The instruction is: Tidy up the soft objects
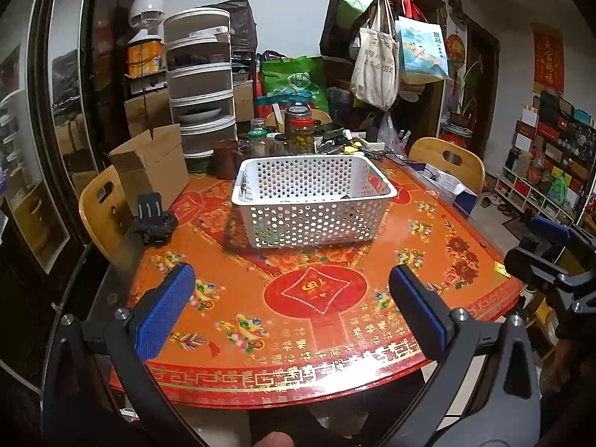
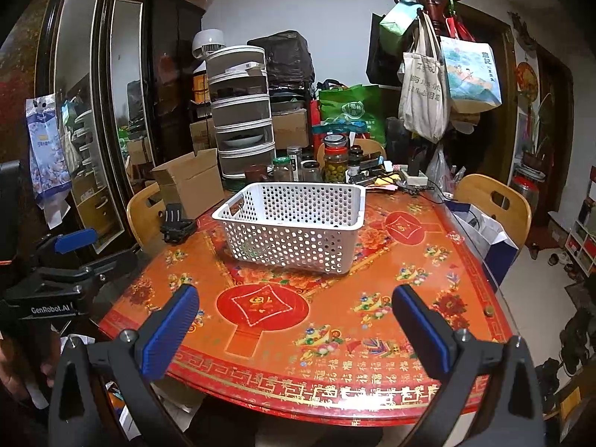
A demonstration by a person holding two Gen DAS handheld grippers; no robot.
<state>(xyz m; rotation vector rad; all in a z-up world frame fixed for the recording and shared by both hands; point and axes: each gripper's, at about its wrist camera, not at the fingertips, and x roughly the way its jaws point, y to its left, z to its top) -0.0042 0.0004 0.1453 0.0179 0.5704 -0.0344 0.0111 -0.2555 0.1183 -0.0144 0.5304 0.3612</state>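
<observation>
Left gripper (image 1: 292, 300) and right gripper (image 2: 296, 314) both wide, empty; white perforated basket (image 1: 313, 201) at 12 o'clock on table (image 1: 335, 327).

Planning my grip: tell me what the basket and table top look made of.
Basket: white plastic by the look, moulded walls punched with round holes, matte. Table top: glossy, reflective, likely glass or clear film over a red printed cloth; cannot tell which.
</observation>
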